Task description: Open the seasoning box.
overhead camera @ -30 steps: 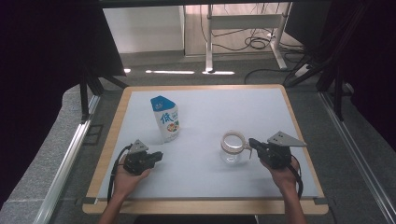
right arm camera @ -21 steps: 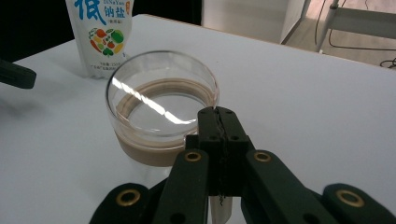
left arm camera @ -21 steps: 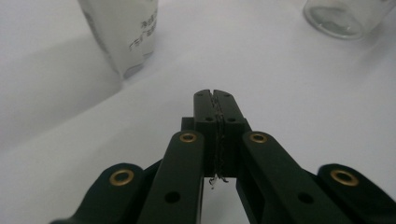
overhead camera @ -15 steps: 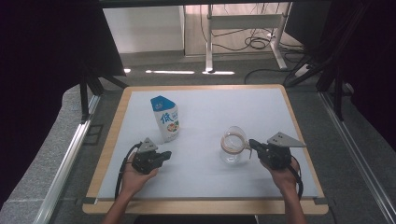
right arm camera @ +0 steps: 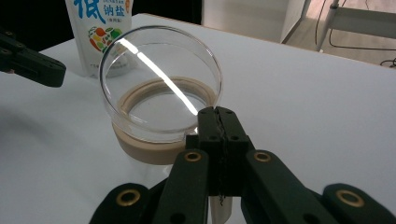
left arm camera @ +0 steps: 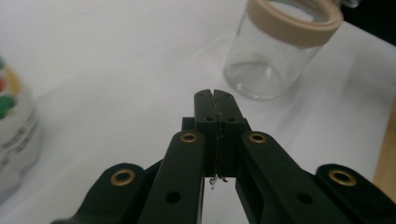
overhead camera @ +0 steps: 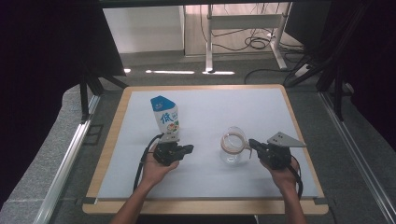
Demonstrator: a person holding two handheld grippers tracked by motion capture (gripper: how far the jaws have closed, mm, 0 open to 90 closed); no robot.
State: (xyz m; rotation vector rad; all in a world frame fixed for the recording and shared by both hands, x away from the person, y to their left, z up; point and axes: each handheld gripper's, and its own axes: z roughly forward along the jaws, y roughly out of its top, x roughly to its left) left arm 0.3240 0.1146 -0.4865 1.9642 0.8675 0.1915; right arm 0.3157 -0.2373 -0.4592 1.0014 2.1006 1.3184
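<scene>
1. High view: we see a white mat on a wood-edged table, with a bag standing upright at left of centre and a clear jar to its right.
2. Our left gripper lies just in front of the bag, pointing across the mat toward the jar; the two are well apart.
3. Left gripper view: the jaws of the left gripper are pressed together with nothing between them. They have just finished closing. The jar, with its tan rim, stands ahead and to the right; the bag edges in at the left.
4. In the high view our right gripper sits at the jar's right side, its tip touching the rim area.
5. Right gripper view: the jaws of the right gripper are together at the edge of a round glass lid, which stands tilted up over the jar's tan rim. We cannot tell whether the jaws pinch the lid's edge or only touch it.
6. Behind the lid stands the bag, printed with blue characters and fruit. The tip of the left gripper shows at the far left.
</scene>
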